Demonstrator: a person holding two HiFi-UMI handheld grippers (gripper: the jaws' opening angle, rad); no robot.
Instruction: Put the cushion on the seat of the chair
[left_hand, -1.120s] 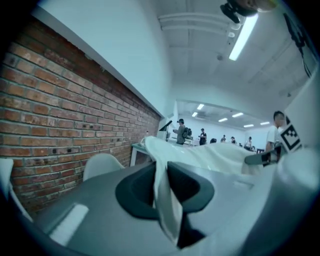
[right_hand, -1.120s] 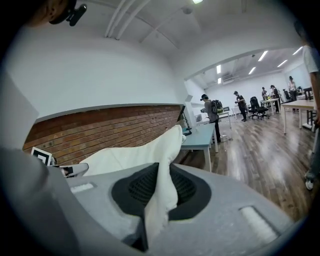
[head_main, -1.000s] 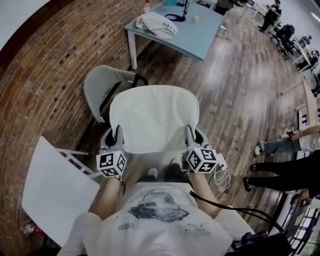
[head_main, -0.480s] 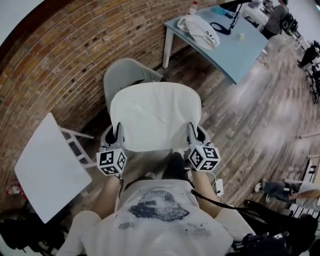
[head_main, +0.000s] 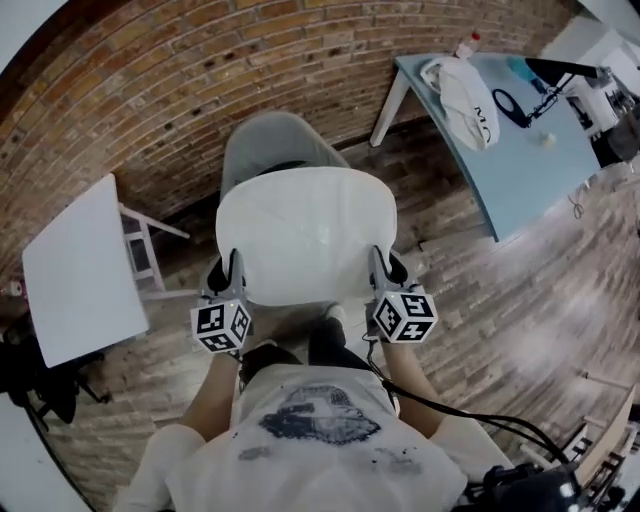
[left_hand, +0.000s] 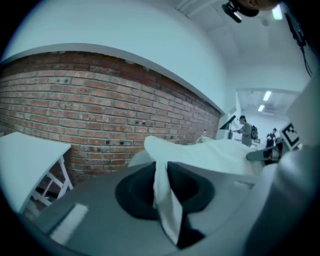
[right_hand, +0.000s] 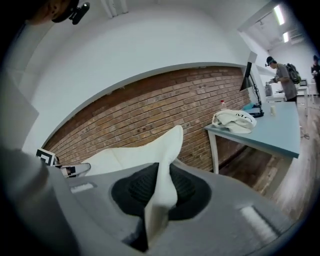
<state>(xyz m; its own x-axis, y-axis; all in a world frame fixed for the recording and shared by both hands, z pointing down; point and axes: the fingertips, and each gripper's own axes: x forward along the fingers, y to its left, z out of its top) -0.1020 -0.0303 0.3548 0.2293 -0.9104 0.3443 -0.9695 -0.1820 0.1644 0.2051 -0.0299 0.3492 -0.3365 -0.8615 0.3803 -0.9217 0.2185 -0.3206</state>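
- left gripper (head_main: 230, 272) is clamped on the cushion (head_main: 305, 235) at its 8 o'clock corner
- right gripper (head_main: 382, 268) is pinching the 4 o'clock corner
- cushion's held up flat between them, grey chair (head_main: 268, 145) peeking out at 12 o'clock

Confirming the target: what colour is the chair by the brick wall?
The chair is light grey; head view shows it best.

My right hand-held gripper (right_hand: 159, 195) has its jaws clamped on the white cushion's (right_hand: 131, 156) edge, which stands up between them. Beyond it runs a brick wall (right_hand: 135, 117). At right, a worktop (right_hand: 282, 134) carries a white bag (right_hand: 235, 121).
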